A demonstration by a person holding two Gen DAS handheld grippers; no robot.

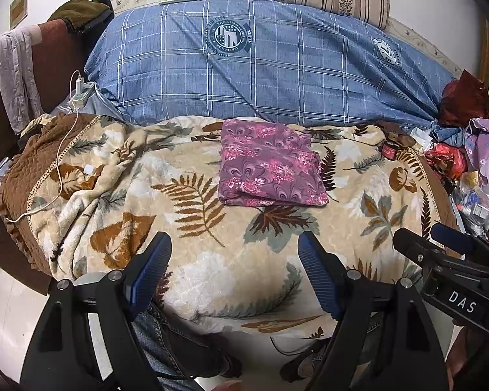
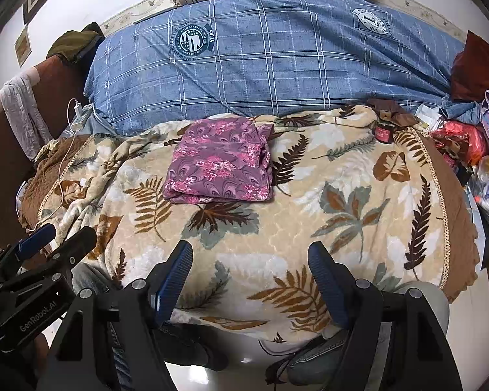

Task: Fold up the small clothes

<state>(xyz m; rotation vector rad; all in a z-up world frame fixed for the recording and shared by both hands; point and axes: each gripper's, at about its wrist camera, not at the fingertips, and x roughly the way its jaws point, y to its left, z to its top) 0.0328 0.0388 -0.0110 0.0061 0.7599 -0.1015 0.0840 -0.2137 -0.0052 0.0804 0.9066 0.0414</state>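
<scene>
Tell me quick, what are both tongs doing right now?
Left tongs: open, holding nothing, above the leaf blanket.
Right tongs: open, holding nothing, short of the folded purple cloth.

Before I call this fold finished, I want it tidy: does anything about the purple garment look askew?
Slightly. The purple floral garment lies folded on the leaf-print blanket, but its right side is uneven: one layer sticks out past the rest. Both grippers hover open, clear of it.
</scene>
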